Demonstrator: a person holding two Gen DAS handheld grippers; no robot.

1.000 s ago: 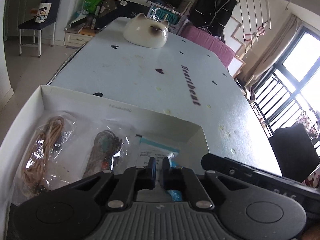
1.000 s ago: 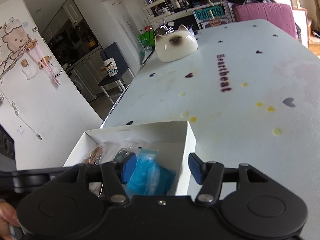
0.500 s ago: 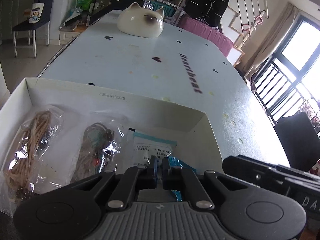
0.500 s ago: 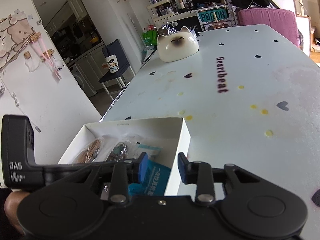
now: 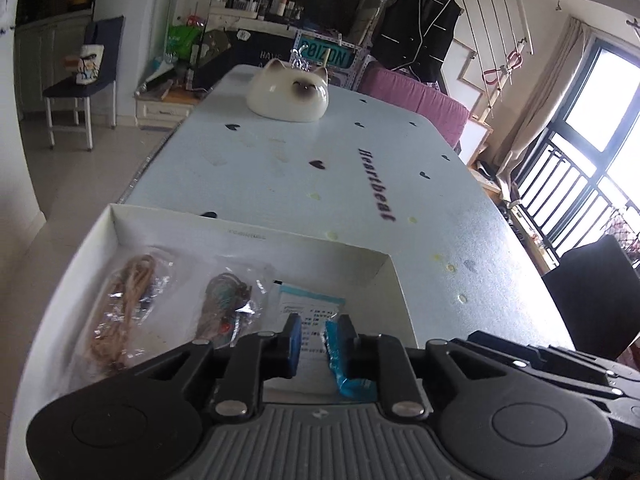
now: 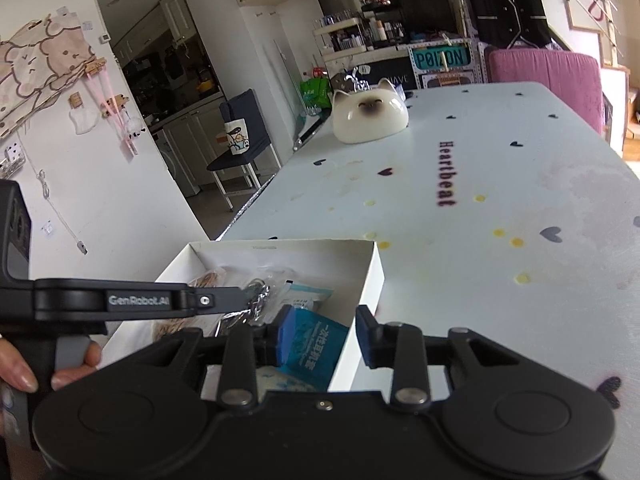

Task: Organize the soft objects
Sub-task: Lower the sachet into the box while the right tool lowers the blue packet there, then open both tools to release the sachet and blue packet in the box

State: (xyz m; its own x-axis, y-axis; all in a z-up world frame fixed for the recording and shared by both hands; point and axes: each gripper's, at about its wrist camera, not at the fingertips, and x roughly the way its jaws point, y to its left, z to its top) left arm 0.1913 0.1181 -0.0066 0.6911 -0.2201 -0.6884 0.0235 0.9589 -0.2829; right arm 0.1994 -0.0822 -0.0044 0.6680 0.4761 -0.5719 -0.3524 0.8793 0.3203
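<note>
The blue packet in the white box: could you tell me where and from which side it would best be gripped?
Probably by the blue packet's upper edge, coming from above. It leans against the white box's right wall beside the white-labelled packet, so that edge stands free while its lower part is hidden. The right tool hangs open over it.

White box (image 5: 248, 236) at the near table edge, open at the top, so entry is from above. Its floor is crowded: two clear bags (image 5: 124, 312) of cord at left, a blue packet (image 6: 316, 344) at right. The box's right wall (image 6: 360, 312) stands between the right gripper's (image 6: 324, 332) spread fingers. Beyond lies bare tabletop (image 6: 500, 152); a cat-shaped bowl (image 5: 288, 94) stands at its far end.
</note>
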